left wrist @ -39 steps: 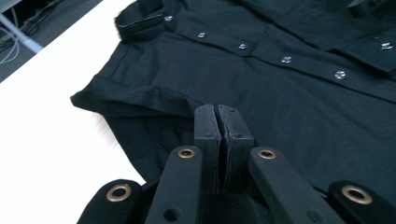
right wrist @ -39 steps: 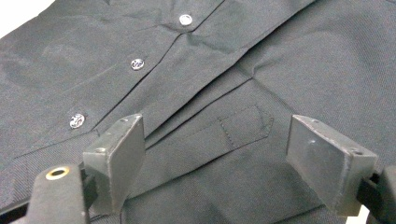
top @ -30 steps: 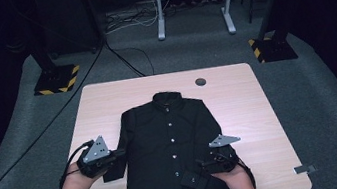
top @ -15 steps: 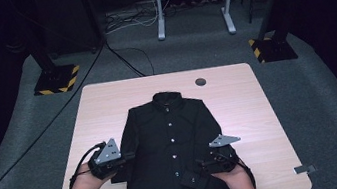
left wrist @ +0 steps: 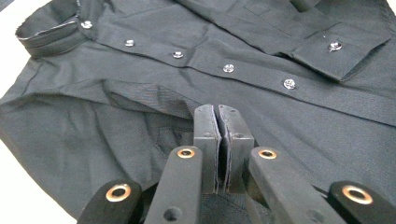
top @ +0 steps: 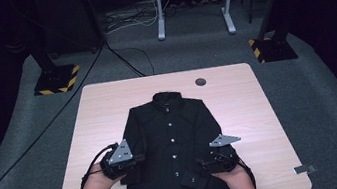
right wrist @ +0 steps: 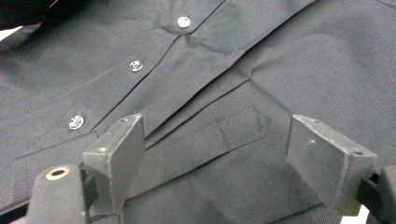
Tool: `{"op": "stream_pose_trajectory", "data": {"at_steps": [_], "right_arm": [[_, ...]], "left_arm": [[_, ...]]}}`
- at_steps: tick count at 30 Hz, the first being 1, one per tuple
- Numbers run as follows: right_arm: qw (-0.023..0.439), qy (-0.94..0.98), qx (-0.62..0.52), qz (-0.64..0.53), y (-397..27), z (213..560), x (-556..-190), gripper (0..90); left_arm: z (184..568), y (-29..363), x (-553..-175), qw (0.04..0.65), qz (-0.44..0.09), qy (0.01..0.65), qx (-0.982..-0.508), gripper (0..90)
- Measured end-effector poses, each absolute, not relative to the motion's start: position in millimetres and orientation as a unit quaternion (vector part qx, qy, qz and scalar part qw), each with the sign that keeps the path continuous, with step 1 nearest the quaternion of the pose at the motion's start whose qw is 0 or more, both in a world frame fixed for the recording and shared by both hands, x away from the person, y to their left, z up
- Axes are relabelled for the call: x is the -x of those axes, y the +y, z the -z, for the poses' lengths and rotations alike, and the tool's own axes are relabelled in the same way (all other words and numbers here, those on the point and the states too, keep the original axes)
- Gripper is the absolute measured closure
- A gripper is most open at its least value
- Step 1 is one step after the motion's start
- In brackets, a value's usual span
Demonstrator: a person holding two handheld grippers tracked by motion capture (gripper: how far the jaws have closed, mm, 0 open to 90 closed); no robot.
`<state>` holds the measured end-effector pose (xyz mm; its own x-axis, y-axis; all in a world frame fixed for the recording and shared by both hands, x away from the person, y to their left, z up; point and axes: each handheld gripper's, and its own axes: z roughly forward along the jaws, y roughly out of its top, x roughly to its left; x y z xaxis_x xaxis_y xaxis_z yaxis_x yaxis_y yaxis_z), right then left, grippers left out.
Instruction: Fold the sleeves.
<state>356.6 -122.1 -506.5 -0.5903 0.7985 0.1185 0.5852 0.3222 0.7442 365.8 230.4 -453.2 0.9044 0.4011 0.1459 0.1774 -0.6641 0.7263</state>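
Observation:
A black buttoned shirt lies flat on the pale wooden table, collar at the far end. My left gripper is at the shirt's left edge, low over the cloth. In the left gripper view, its jaws are pressed together, and a ridge of cloth runs up to their tips. My right gripper hovers over the shirt's lower right part beside a folded-in cuff. Its pads stand wide apart above a sleeve placket, touching nothing.
A small round grey disc sits in the table near its far edge. Tape marks lie at the near corners. Two stand bases with yellow-black stripes rest on the carpet behind the table, and a cable trails left.
My left hand has carried its gripper rightward and a little down, from the bare table onto the shirt's left edge. The right gripper has stayed put.

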Motion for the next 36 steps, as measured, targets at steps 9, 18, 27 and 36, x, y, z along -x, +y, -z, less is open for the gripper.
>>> {"op": "stream_pose_trajectory", "data": {"at_steps": [9, 18, 27, 36], "right_arm": [[0.137, 0.801, -0.432, -0.391, -122, 506, -356, 19.0], [0.136, 0.800, -0.433, -0.392, -123, 506, -357, 19.0], [0.137, 0.800, -0.432, -0.393, -124, 506, -357, 19.0], [0.137, 0.800, -0.432, -0.392, -123, 506, -357, 18.9]], "left_arm": [[463, 220, -368, 0.369, -0.137, 0.158, -0.906, 85.9], [477, 207, -370, 0.364, -0.122, 0.161, -0.909, 85.4], [486, 200, -370, 0.361, -0.108, 0.163, -0.912, 79.6], [483, 203, -370, 0.388, -0.106, 0.185, -0.897, 51.4]]}}
